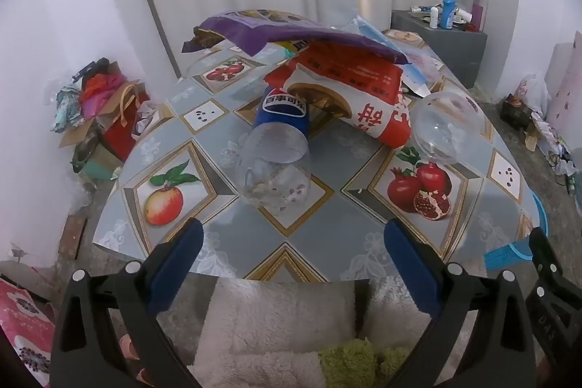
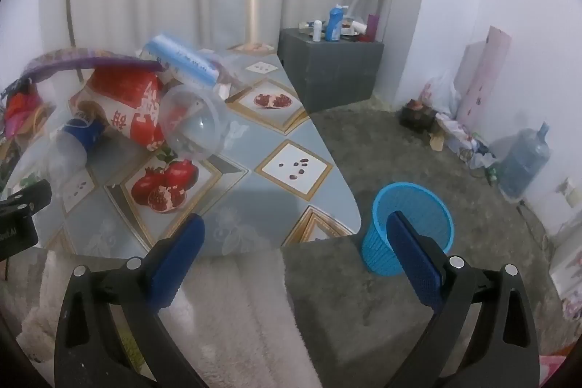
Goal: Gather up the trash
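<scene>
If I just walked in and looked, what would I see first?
Probably the heap of trash on the fruit-patterned table: a big red snack bag at the back, with an empty blue-labelled bottle lying in front of it and a clear plastic cup tipped over to its right. Then the bright blue basket on the floor beside the table.

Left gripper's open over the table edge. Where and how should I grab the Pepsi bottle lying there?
Take the Pepsi bottle across its clear lower body, probably coming down from above with the left gripper. It lies on its side, base toward the gripper, and its top end tucks under the red bag, so the label end is crowded.
</scene>
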### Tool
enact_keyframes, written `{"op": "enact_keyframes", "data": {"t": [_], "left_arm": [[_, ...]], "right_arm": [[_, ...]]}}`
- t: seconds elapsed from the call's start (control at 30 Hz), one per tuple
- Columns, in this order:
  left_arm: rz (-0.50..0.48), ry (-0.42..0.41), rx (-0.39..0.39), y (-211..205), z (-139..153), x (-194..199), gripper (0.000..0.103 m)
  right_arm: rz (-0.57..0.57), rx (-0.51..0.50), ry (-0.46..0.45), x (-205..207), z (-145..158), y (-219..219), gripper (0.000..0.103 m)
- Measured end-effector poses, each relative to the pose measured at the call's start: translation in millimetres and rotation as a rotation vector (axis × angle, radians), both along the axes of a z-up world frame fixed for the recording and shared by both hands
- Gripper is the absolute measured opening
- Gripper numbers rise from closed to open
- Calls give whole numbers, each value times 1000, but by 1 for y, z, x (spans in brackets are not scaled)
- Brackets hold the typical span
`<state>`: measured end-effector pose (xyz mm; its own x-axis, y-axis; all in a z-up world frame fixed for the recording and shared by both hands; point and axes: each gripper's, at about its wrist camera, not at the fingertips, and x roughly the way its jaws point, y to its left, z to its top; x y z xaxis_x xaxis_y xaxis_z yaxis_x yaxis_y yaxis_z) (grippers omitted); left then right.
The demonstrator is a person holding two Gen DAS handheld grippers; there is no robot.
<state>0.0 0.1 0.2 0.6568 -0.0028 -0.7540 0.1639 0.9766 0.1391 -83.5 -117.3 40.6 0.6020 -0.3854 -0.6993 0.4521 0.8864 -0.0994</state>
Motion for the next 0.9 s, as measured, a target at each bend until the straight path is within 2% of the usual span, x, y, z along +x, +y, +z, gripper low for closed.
{"op": "enact_keyframes", "data": {"t": [0.9], "left_arm": [[15,7,-14,8,1,2,97]], "right_arm": [[23,-17,12,1,5,2,95]]}}
